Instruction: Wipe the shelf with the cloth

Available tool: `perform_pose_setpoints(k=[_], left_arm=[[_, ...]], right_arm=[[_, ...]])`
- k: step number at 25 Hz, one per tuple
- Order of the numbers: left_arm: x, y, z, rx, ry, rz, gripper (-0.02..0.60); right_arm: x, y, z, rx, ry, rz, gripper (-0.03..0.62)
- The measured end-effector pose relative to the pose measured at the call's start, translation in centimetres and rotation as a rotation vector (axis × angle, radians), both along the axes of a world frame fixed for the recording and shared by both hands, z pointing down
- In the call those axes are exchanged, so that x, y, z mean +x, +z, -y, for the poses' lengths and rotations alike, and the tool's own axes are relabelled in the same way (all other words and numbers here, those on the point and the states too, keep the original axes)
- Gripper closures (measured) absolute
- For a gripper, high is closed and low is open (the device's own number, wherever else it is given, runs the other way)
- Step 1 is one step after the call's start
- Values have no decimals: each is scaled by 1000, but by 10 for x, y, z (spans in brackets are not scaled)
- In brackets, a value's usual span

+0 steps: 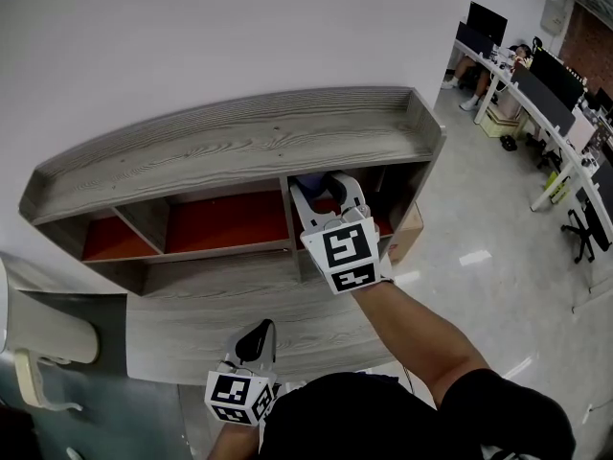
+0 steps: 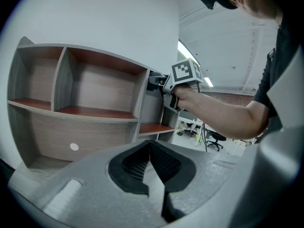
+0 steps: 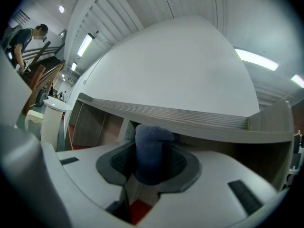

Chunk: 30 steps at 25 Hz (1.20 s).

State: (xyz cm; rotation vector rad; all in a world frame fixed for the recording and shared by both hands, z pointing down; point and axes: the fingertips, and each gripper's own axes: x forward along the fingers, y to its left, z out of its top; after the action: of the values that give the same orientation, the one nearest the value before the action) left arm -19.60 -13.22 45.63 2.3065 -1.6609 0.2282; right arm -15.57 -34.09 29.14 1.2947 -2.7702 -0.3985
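Note:
A grey wood-grain shelf unit (image 1: 239, 147) with red-brown compartment floors stands against the white wall. My right gripper (image 1: 324, 192) reaches into the unit's right-hand compartment, shut on a blue cloth (image 3: 151, 151) that sticks up between its jaws; the cloth (image 1: 311, 184) shows as a blue patch at the jaw tips in the head view. My left gripper (image 1: 255, 341) hangs low over the lower grey surface, jaws closed with nothing between them. In the left gripper view the shelf unit (image 2: 80, 99) fills the left and my right gripper (image 2: 164, 87) shows at its right end.
A cardboard box (image 1: 410, 233) sits on the floor by the unit's right end. Office desks with monitors (image 1: 546, 94) and chairs stand at the far right. A white column-like object (image 1: 43, 338) is at the lower left. A person stands on stairs (image 3: 28, 37) far left.

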Motion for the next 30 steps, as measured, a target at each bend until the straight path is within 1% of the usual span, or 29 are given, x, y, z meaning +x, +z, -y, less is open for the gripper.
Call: perform_pose_setpoints(k=[10,16,19,24,30], left_arm=[[-2,-1,4,9,26,-6,571],[-3,-4,7,19,63,-11,571],[-4,-5,7,28,90,-11,571],[-10,-9,4,44,135,-10,571],[-12,-13,-4,59,202,-18,571]], right_arm=[[0,2,1,-5,-2,-15,461],[19,10,-5,-41,29,19,457],[31,17,-21,-75,30,58,457],[43,39,-65,-150,0,140,457],[59,82,-110,-251,33,163,457]])
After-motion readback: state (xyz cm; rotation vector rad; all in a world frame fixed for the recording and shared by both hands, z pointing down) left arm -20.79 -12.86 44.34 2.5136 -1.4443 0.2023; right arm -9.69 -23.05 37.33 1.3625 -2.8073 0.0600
